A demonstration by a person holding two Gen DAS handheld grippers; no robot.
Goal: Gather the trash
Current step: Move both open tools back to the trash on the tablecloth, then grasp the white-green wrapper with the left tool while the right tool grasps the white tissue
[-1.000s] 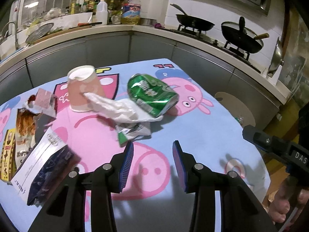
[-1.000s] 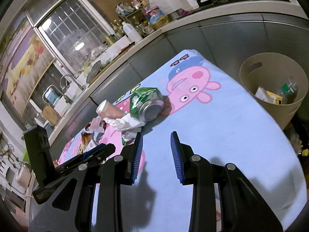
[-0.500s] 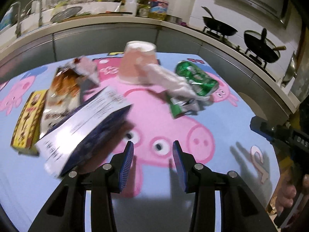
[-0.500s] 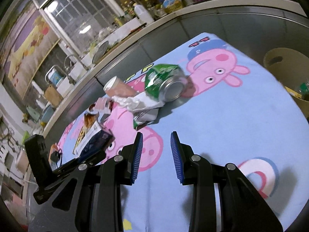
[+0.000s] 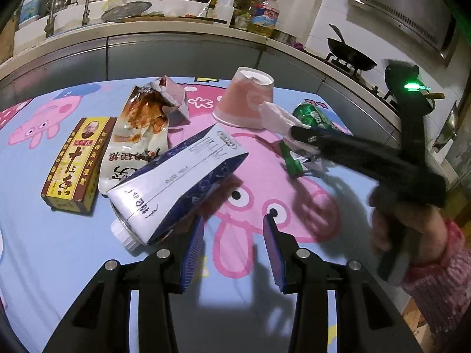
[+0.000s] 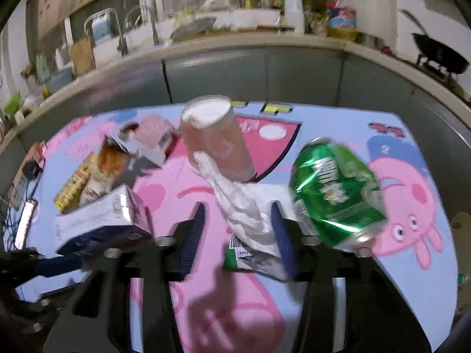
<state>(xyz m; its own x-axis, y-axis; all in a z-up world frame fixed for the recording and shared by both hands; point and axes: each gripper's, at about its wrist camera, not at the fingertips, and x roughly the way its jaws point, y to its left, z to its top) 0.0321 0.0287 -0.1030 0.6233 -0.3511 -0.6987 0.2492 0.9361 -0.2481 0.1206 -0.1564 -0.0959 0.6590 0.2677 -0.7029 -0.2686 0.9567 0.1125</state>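
The trash lies scattered on the table (image 5: 59, 264), which is covered with a light-blue cartoon-pig cloth. The left tool (image 5: 232, 235) hangs over the pink pig print, its blue-padded jaws moderately apart with nothing between them. A blue-and-white drink carton (image 5: 176, 182) lies on its side just beside the left jaw. Further left are a torn foil snack bag (image 5: 138, 135) and a flat yellow-and-brown box (image 5: 73, 161).

The right tool (image 6: 237, 209), held by a hand (image 5: 412, 223) in a pink sleeve, has its jaws standing wide on either side of a crumpled white plastic sheet (image 6: 244, 211). That sheet runs up against an upturned pink paper cup (image 6: 217, 147) and overlaps a green-and-white wrapper (image 6: 250, 259). A crushed green drink can (image 6: 332, 185) lies just to the right. This view is blurred.
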